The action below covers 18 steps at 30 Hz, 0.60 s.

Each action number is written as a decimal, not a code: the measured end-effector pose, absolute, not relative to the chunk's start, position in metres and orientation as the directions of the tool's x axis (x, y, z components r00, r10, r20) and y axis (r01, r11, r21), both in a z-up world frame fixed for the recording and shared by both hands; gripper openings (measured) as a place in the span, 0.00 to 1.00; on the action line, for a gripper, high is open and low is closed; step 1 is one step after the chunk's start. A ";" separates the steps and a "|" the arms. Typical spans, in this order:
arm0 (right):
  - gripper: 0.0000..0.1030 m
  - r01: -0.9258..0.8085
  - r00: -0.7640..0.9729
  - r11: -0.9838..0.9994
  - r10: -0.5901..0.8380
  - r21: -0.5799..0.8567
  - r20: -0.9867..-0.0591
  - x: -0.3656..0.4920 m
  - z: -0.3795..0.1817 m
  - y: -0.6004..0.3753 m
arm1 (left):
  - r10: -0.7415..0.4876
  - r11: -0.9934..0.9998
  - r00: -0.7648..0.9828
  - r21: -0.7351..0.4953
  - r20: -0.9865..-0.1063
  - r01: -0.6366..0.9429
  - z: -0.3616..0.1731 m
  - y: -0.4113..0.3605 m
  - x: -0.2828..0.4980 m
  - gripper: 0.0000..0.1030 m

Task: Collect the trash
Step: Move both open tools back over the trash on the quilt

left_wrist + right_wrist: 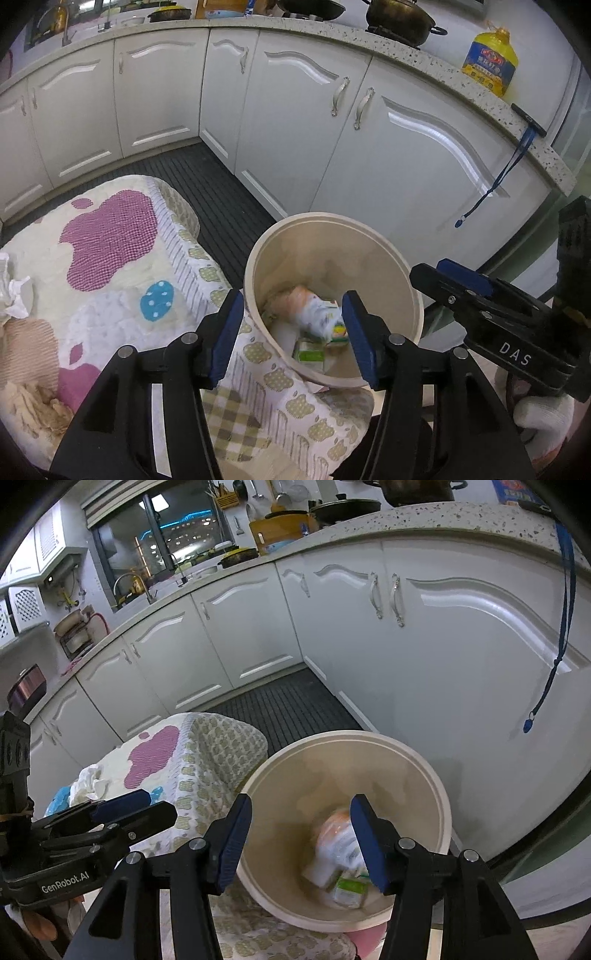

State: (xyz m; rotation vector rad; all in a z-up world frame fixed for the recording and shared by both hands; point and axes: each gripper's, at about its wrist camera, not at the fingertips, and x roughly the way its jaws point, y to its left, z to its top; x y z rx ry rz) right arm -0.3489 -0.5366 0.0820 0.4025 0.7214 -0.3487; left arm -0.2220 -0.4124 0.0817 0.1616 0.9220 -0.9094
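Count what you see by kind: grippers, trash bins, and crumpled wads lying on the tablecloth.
Grippers: 2, left gripper and right gripper
Trash bin: 1
Crumpled wads on the tablecloth: 2, white wad and beige wad
Total: 5

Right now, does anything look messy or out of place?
Yes. A crumpled white tissue and a torn beige paper scrap lie on the patterned quilted cover, outside the round beige trash bin, which already holds cartons.

Black gripper [291,332] frames, blue jaw pads, silver screws, white glove [543,417].
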 end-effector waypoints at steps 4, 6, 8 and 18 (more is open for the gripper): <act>0.52 0.423 0.707 0.878 -0.164 0.225 -0.688 -0.346 0.087 -0.527 | -0.607 0.635 0.297 -0.226 -0.737 0.739 0.088 -0.402 -0.226 0.52; 0.52 0.415 0.712 0.882 -0.161 0.225 -0.684 -0.346 0.089 -0.522 | -0.602 0.641 0.314 -0.211 -0.734 0.737 0.091 -0.396 -0.228 0.52; 0.52 0.408 0.716 0.885 -0.158 0.225 -0.680 -0.345 0.092 -0.517 | -0.598 0.651 0.333 -0.199 -0.730 0.732 0.094 -0.390 -0.230 0.52; 0.53 0.361 0.734 0.904 -0.124 0.229 -0.668 -0.336 0.102 -0.487 | -0.583 0.701 0.407 -0.182 -0.703 0.689 0.112 -0.345 -0.235 0.52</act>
